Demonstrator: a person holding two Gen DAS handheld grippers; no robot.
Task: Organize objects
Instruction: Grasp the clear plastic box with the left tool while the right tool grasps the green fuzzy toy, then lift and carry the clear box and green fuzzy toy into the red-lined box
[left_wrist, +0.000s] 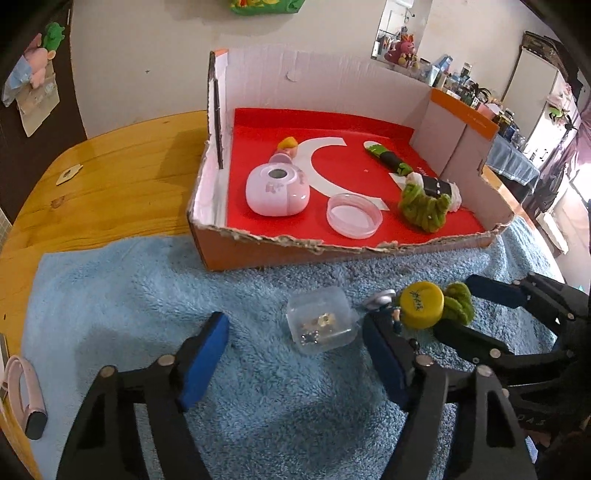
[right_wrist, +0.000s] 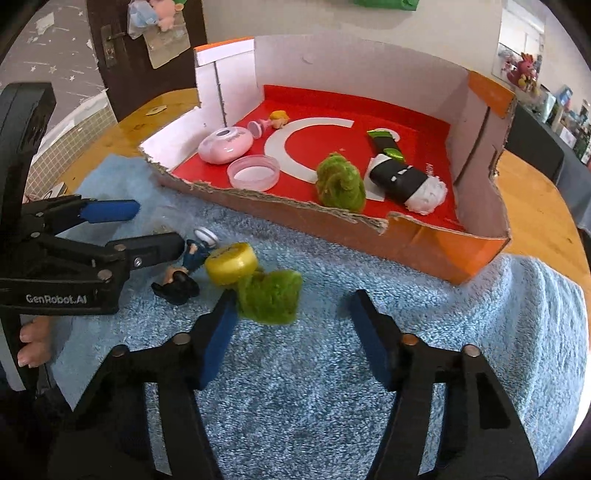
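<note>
Blue towel (left_wrist: 129, 295) fronts our box (left_wrist: 258, 251) at upper centre — left gripper (left_wrist: 295, 363) gapes around the clear case (left_wrist: 320, 325), right gripper (right_wrist: 295, 343) unclosed beside the green tuft (right_wrist: 271, 295) — poised, we judge, to box both.

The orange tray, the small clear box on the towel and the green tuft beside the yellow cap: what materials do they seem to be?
The orange tray looks like corrugated cardboard: its cut front edge is ragged and fluted. The small clear box seems to be glossy see-through plastic, since its contents show through. The green tuft looks like fuzzy yarn or chenille, matte and fibrous.
</note>
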